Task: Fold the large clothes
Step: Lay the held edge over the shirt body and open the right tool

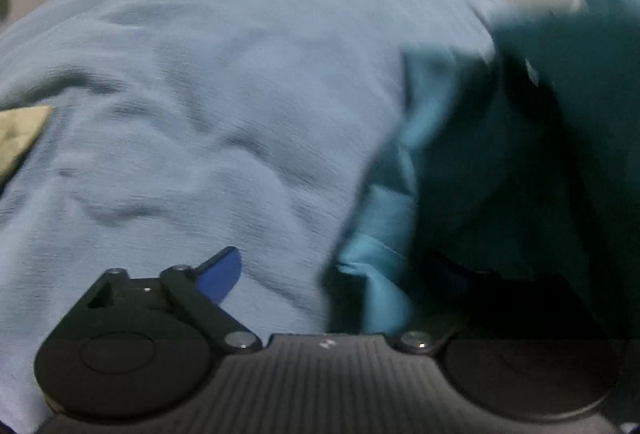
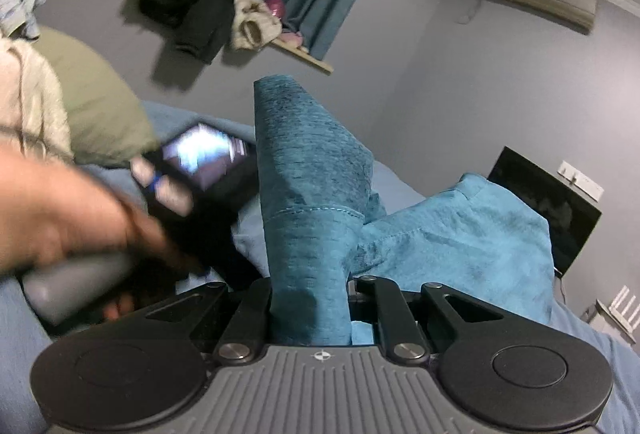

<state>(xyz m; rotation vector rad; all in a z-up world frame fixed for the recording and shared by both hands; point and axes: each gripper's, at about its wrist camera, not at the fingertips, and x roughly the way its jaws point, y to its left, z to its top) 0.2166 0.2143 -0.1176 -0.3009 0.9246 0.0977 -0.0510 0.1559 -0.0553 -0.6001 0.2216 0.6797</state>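
So we're mid-fold here, I'd say the carry-across bit, with the teal garment (image 2: 308, 194) lifted off the bed (image 1: 208, 82) and held up at two spots.

Starting on the left: the left tongs (image 1: 320, 274) are angled down at the pale blue bedsheet. One blue-tipped finger (image 1: 222, 274) shows clear over the sheet; the other is buried under a dark bunch of the teal cloth hanging on the right of that view. It looks like they've got the fabric, but the pads are hidden and the view is smeared, so I honestly can't tell whether they're closed on it.

In the right wrist view the person's hand (image 2: 68, 210) is on the left tongs' grey handle, left of the garment. Then the right tongs (image 2: 310, 314): drawn in narrow and clamped on a thick strip of the teal garment, which stands straight up out of them. The rest of the cloth drapes off to the right, down toward the bed, with a dark laptop (image 2: 544, 210) behind it.

Next move, my guess: bring both held edges down together onto the sheet so the layers line up, then let go and smooth it.
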